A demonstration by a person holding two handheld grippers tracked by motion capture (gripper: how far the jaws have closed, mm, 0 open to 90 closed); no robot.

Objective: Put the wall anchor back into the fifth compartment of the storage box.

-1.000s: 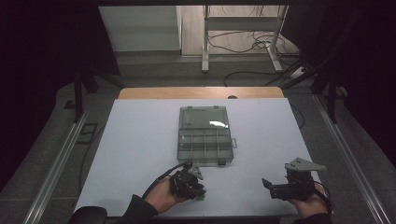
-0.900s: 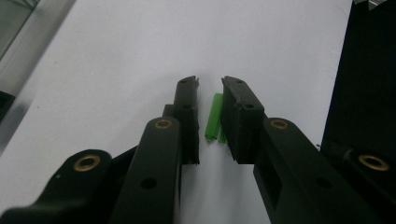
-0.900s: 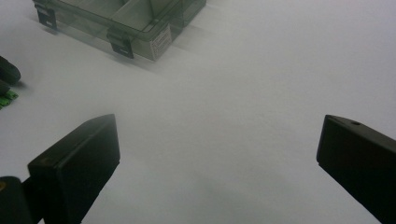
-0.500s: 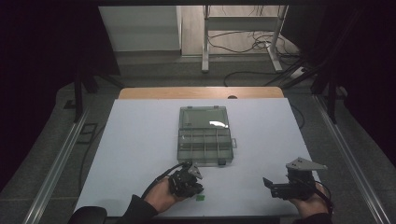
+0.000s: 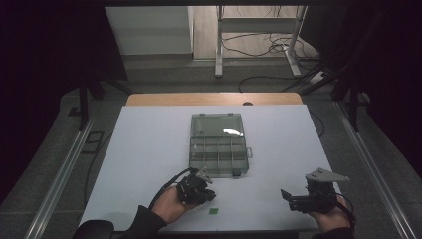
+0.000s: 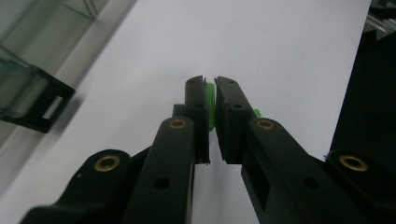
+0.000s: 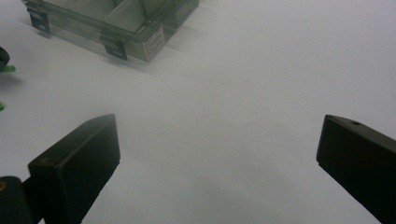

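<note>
In the left gripper view my left gripper (image 6: 210, 82) is shut on a small green piece (image 6: 211, 106), a thin sliver of which shows between the black jaws just above the white table (image 6: 280, 46). The high view places this gripper (image 5: 200, 189) near the table's front edge, just in front of a clear compartment box (image 5: 219, 144). A second small green piece (image 5: 213, 211) lies on the table beside it. My right gripper (image 7: 217, 140) stands wide open over bare table with nothing between its jaws, and sits at the front right (image 5: 292, 199).
The box's dark latch (image 6: 44, 109) is close to the left gripper's left side. In the right gripper view the box (image 7: 116, 23) lies far left with green bits (image 7: 6, 69) at the edge. A wooden strip (image 5: 214, 98) borders the table's far side.
</note>
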